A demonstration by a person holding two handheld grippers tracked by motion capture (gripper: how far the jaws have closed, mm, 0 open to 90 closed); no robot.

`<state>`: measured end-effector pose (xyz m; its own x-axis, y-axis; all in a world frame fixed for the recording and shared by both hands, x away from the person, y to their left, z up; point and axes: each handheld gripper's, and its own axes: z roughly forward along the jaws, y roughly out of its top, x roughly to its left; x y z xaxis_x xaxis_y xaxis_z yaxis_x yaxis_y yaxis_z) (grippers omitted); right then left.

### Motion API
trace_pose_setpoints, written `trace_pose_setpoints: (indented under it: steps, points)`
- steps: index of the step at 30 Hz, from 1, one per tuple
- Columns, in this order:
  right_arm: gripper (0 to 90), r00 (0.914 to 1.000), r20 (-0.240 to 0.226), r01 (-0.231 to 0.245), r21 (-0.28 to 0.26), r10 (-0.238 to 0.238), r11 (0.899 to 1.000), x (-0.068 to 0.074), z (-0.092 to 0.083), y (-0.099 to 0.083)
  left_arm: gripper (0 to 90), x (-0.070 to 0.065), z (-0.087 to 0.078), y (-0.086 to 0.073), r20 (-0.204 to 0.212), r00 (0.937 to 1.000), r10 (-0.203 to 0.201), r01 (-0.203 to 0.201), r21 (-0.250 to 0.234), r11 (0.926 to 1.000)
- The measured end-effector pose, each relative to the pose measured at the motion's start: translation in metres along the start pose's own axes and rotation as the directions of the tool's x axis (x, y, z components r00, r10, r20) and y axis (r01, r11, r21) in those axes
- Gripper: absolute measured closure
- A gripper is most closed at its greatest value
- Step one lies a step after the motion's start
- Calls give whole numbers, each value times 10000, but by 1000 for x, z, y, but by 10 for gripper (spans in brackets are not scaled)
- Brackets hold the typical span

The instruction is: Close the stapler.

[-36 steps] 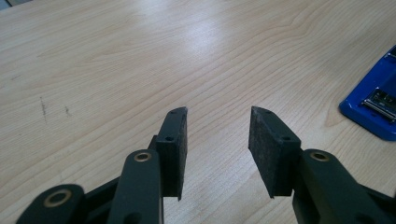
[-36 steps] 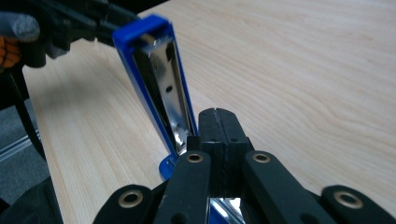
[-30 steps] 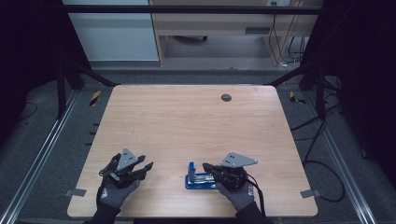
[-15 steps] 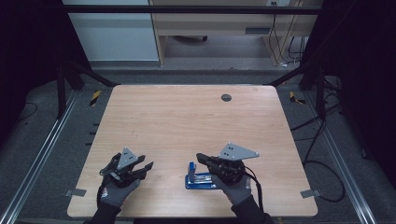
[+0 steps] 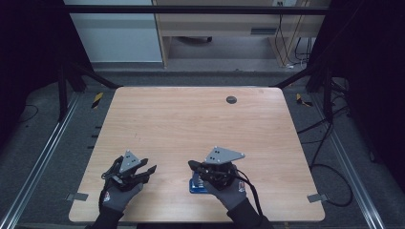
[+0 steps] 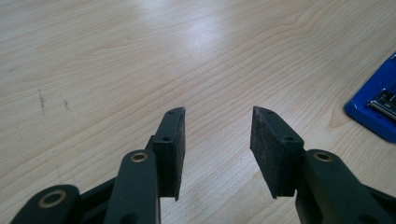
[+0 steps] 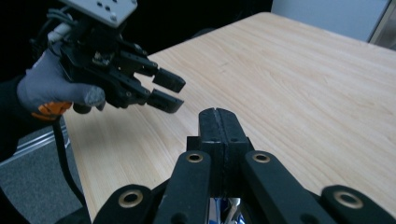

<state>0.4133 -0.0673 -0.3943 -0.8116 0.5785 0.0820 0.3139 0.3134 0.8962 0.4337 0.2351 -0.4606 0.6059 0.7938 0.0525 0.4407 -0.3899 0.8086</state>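
The right tool (image 5: 195,166), clenched empty, has swung leftward above the flat blue rectangular case (image 5: 197,186) at the pale wooden desk's (image 5: 191,124) near edge; the left tool (image 5: 147,171) stays released.

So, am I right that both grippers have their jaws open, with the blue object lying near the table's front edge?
Not quite: the left gripper is open, but the right gripper has its jaws pressed together, as the right gripper view shows. The blue object does lie near the table's front edge.

The table (image 5: 191,124) is pale streaked wood; both grippers, left (image 6: 217,135) and right (image 7: 218,122), are black; the small tray (image 6: 373,107) looks bright blue, though half-hidden.
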Motion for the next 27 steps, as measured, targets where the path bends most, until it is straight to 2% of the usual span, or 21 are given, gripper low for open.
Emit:
trace_pose_setpoints:
  steps: [11,27]
  points:
    - [900,9996,278,-74,413,62,9991,-5,-3,-9,556,1,-2,0,-17,10000,24,-25,-67,10000]
    - [900,9951,790,-639,652,587,9958,-29,-22,-38,556,0,-1,-1,-25,10000,47,-47,-42,10000]
